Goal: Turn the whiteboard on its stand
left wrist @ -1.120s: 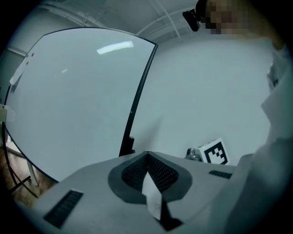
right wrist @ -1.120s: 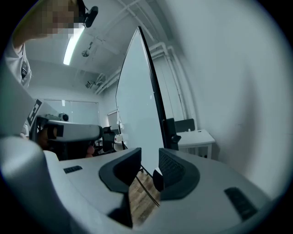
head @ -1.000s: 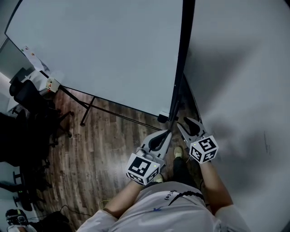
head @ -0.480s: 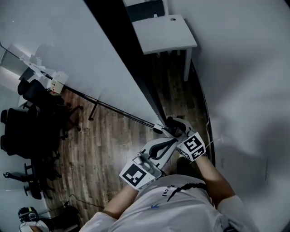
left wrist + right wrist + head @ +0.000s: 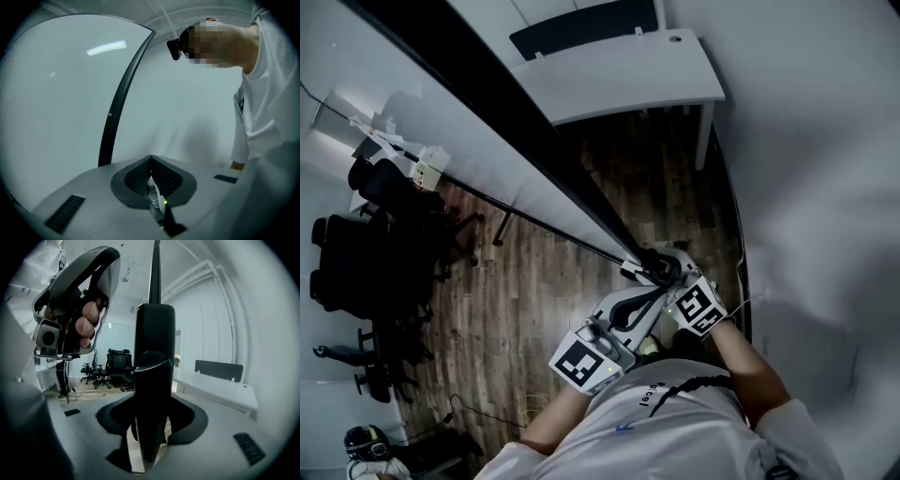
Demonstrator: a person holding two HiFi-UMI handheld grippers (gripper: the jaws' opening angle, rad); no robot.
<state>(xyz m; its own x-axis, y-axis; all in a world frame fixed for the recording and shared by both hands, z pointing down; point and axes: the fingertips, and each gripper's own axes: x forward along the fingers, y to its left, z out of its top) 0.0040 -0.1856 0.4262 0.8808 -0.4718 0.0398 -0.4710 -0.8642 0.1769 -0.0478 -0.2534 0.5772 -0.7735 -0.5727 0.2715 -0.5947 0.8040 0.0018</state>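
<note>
Your right gripper (image 5: 664, 270), lower centre, has just been closing and clamps the whiteboard (image 5: 441, 117) by its dark edge. Your left gripper (image 5: 649, 298) sits just beside, jaws closed, empty.

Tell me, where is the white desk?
In the head view the desk sits at the top, just right of the whiteboard and its dark edge, by the right wall.
</note>
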